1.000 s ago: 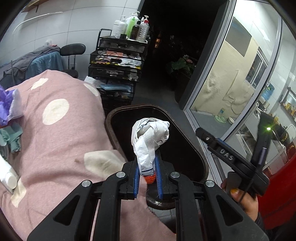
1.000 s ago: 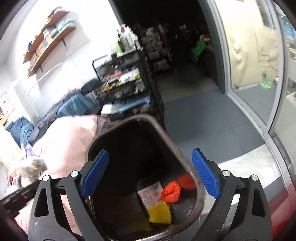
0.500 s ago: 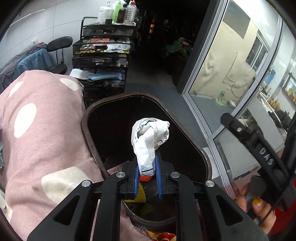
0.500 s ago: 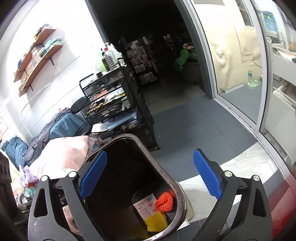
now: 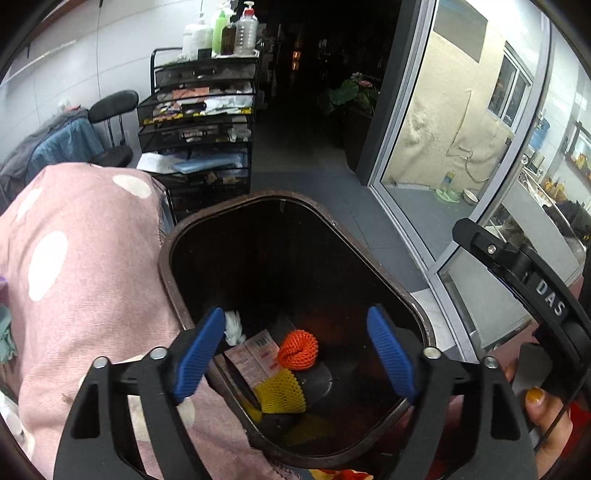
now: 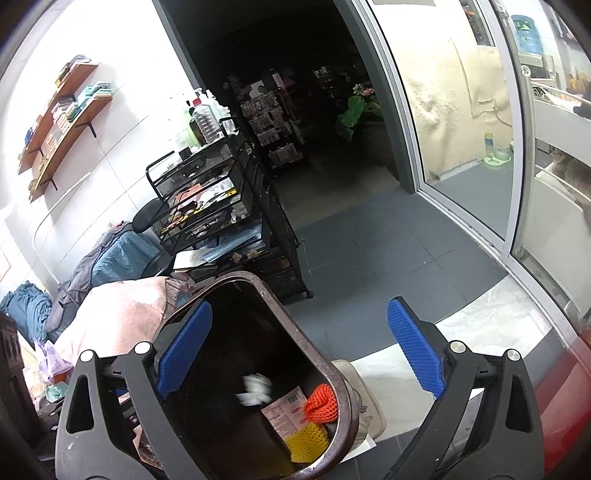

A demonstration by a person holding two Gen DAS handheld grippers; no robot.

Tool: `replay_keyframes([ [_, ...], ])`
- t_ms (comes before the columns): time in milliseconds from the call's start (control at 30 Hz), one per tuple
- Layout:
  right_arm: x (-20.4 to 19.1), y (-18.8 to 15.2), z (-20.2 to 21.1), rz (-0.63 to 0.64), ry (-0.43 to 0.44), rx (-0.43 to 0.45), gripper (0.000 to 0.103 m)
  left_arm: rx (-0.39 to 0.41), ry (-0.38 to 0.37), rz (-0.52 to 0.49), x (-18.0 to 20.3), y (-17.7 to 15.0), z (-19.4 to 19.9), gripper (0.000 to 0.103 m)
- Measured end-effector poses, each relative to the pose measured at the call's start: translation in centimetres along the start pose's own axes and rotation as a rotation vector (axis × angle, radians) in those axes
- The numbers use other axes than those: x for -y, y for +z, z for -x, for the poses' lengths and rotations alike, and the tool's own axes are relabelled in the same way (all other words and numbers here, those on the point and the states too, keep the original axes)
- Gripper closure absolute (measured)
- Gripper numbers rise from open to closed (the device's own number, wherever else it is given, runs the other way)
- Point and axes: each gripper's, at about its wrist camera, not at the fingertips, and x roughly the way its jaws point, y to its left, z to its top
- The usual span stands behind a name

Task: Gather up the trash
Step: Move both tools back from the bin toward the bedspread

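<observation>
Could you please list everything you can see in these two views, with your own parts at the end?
bin: one, dark brown, beside the blanket.
white wad: one, white, inside the bin.
packet: one, pink, on the bin floor.
orange net: one, orange, in the bin.
yellow net: one, yellow, in the bin.
blanket: one, pink, white dots.
cart: one, black, behind the bin.
bottles: several, on the cart.
left gripper: jaws opening, nothing between them.
right gripper: jaws open, empty.

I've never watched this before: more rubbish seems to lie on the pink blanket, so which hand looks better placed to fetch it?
Probably the left. The left gripper, jaws opening with nothing between them, hangs over the bin right beside the pink blanket. The right gripper, open too, sits on the bin's far side.
</observation>
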Motion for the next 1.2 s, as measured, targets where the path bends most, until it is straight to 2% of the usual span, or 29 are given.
replay_keyframes([
  [200, -0.2, -0.1, -0.1, 0.009, 0.003, -0.005, 0.006, 0.061, 0.005, 0.03, -0.7, -0.4, 2.0, 0.014],
  [400, -0.7, -0.4, 0.0, 0.016, 0.041, -0.007, 0.006, 0.138, 0.023, 0.057, -1.5, -0.7, 5.0, 0.008],
  [633, -2.4, -0.9, 0.2, 0.057, 0.102, -0.014, 0.006, 0.218, 0.083, 0.061, -2.7, -2.4, 8.8, 0.006],
  [867, -5.9, -2.1, 0.6, 0.157, 0.226, -0.048, 0.006, 0.258, 0.156, 0.084, -4.6, -4.3, 11.4, 0.006],
  [1033, -9.7, -3.5, 1.2, 0.259, 0.345, -0.097, 0.006, 0.277, 0.178, 0.152, -6.8, -5.7, 13.0, 0.006],
  [1200, -13.9, -5.0, 1.7, 0.342, 0.457, -0.155, 0.006, 0.292, 0.253, 0.192, -8.7, -7.9, 14.8, 0.006],
])
